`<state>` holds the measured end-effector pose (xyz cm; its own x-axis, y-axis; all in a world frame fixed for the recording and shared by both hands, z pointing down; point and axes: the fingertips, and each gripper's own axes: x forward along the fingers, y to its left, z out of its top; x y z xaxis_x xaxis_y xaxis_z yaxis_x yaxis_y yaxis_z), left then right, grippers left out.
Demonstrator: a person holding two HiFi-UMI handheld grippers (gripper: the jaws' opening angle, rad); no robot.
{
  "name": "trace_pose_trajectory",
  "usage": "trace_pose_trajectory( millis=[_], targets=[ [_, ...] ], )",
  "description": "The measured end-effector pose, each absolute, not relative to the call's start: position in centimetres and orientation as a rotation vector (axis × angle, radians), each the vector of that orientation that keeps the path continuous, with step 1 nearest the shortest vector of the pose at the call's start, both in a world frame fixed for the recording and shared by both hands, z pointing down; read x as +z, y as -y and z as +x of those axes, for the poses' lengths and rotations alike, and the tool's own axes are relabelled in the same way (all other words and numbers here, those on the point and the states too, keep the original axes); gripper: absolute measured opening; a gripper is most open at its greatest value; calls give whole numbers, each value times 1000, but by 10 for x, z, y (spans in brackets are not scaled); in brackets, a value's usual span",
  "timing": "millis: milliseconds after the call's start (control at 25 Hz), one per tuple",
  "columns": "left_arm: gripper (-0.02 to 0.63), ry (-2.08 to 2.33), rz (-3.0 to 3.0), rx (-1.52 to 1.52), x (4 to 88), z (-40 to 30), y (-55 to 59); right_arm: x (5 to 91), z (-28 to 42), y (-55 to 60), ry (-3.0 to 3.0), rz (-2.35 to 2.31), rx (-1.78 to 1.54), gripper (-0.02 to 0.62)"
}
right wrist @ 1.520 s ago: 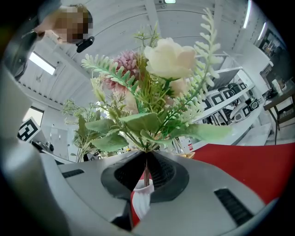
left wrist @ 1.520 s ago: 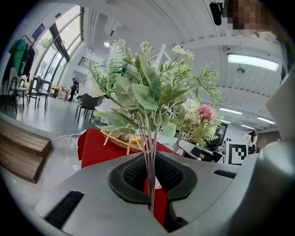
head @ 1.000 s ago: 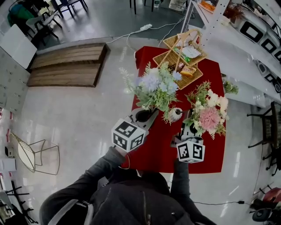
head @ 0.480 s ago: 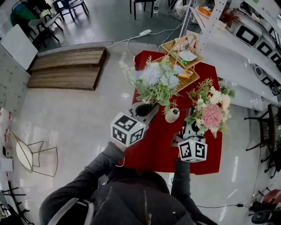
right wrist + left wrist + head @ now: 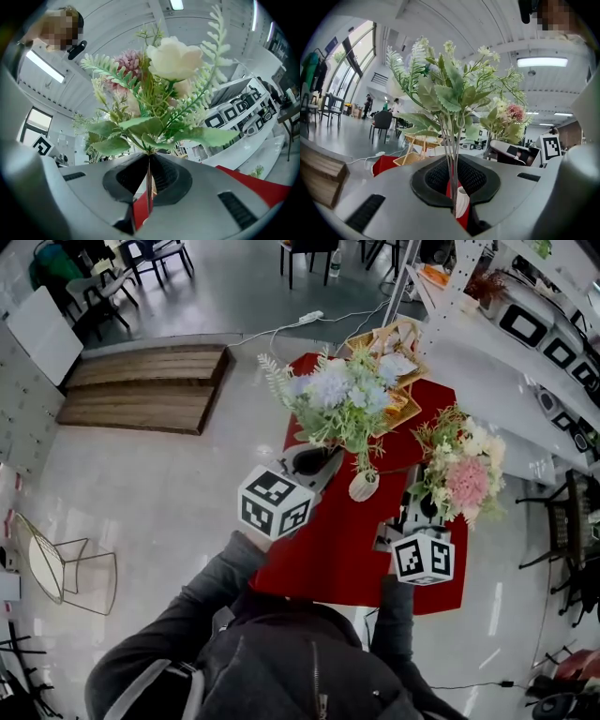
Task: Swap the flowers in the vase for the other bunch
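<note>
**Flower swap: both bunches held off the counter, vase between the tools**

Head view: the left tool (image 5: 323,457) is clamped on the stems of the blue-and-white bunch (image 5: 342,399), which is held over the red counter (image 5: 328,549). The right tool (image 5: 420,510) is clamped on the pink-and-cream bunch (image 5: 464,474). The small white vase (image 5: 363,487) stands on the counter between the two tools, nearer the left one. It looks emptied, though a trailing sprig crosses its mouth. The wicker basket (image 5: 405,401) at the far end holds packets. Left gripper view: the jaws pinch thin stems that rise roughly upright, and the vase shows below and beyond them. Right gripper view: the jaws are shut tight on one bundled stem, with the blooms upright above. Judgement: the pink bunch must travel to its left and down, stems first, into the vase mouth.
</note>
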<state>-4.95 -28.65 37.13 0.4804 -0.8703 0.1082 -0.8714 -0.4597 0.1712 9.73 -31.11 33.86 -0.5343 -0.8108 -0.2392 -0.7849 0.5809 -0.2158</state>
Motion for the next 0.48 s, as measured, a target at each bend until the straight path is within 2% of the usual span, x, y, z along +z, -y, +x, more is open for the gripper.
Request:
trace_pose_trajectory(
  millis=[480],
  targets=[
    [29, 1503, 2559, -33, 357, -38, 282, 334, 120, 291, -2488, -1285, -153, 29]
  ],
)
